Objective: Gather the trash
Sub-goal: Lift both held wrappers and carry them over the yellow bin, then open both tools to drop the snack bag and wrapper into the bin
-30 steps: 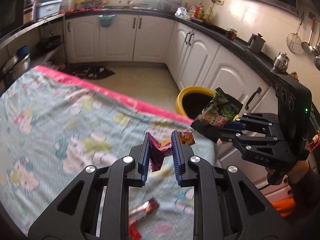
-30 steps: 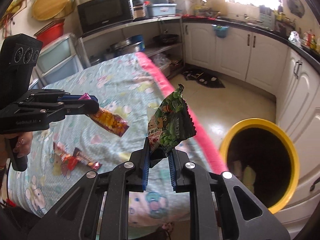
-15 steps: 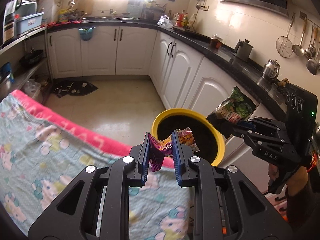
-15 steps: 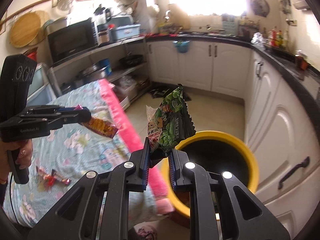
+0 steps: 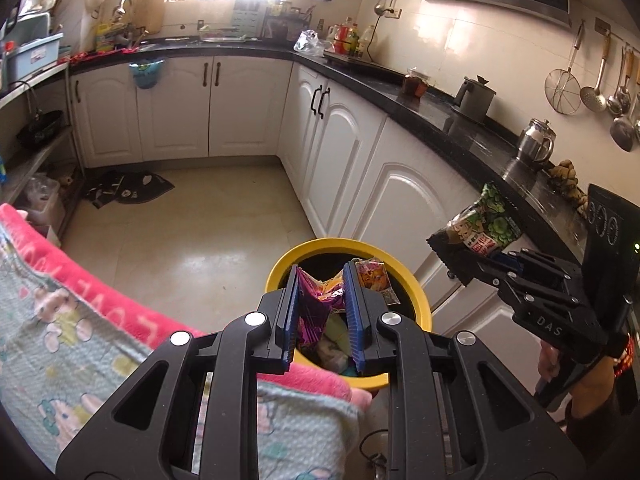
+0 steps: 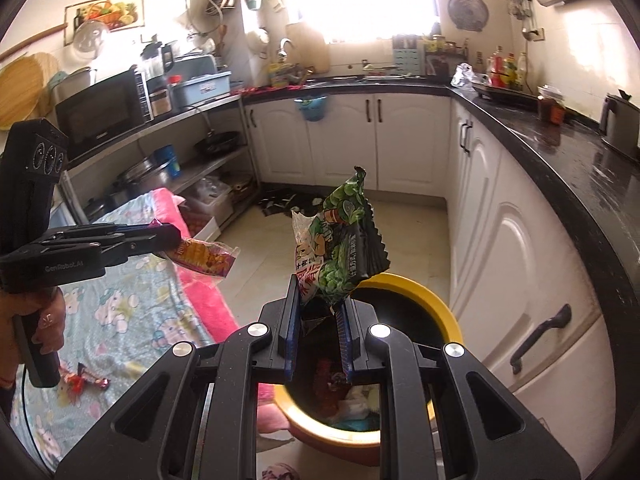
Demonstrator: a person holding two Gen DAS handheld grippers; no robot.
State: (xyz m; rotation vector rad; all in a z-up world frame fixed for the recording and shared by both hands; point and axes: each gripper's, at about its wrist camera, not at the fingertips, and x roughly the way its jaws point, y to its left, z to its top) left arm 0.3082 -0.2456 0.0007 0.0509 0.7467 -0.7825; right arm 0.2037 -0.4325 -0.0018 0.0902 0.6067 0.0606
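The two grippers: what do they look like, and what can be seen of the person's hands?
Both the left gripper and the right gripper are matte black linkage frames with silver bolts and ribbed blue pads on the fingers. Each has a boxy black handle with three round marks. White lettering reads "GenRobot.AI" on the left and "DAS" on the right. The right hand wears a red bead bracelet and a dark sleeve.

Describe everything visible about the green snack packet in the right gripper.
The green snack packet is a crinkly, glossy foil-look wrapper printed with green peas, a cartoon figure and red lettering, with a dark back and serrated edges. It looks empty and creased. It stands upright, its lower end pinched between the blue pads of the right gripper, held in the air above the yellow-rimmed bin. Nothing else touches it.
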